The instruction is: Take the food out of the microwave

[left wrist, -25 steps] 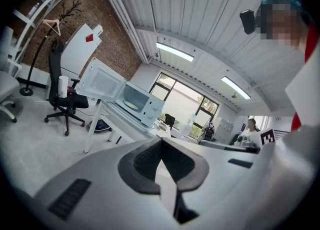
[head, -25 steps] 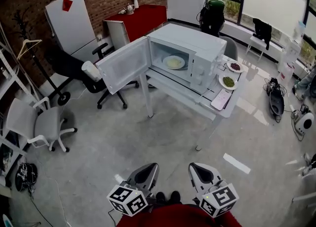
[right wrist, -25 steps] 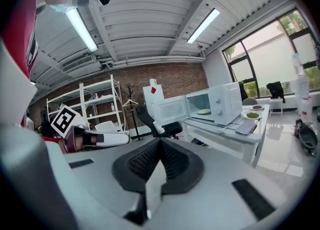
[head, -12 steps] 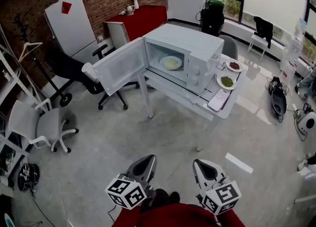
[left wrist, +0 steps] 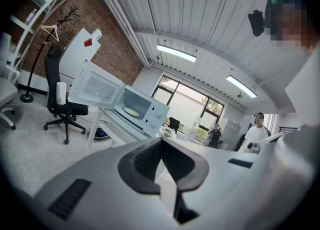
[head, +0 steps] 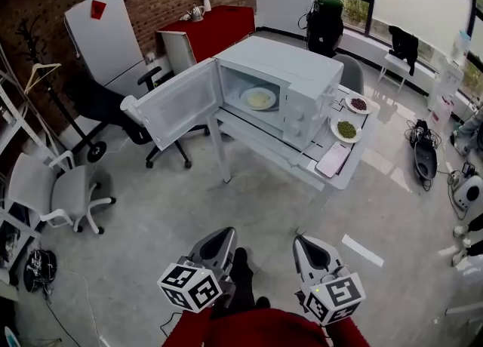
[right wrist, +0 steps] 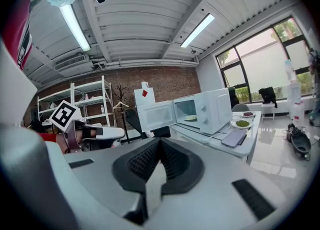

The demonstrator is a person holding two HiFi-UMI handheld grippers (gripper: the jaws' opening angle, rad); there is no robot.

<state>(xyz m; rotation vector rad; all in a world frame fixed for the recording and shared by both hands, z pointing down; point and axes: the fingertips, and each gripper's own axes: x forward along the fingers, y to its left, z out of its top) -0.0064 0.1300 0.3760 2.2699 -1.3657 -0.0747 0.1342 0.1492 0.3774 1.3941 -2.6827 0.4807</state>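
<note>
A white microwave stands on a white table across the room, its door swung open to the left. Inside it lies a white plate of pale food, also seen as the plate of food and the plate of food in the gripper views. My left gripper and right gripper hang low near my body, a few steps from the table. Both are shut with nothing between their jaws.
Two small plates, one of green food and one of dark food, and a phone lie on the table right of the microwave. A black office chair stands by the door, a grey chair at left. A person stands far off.
I have walked a little closer to the microwave; it sits slightly nearer and more leftward in the head view. Both grippers stay shut and low.
</note>
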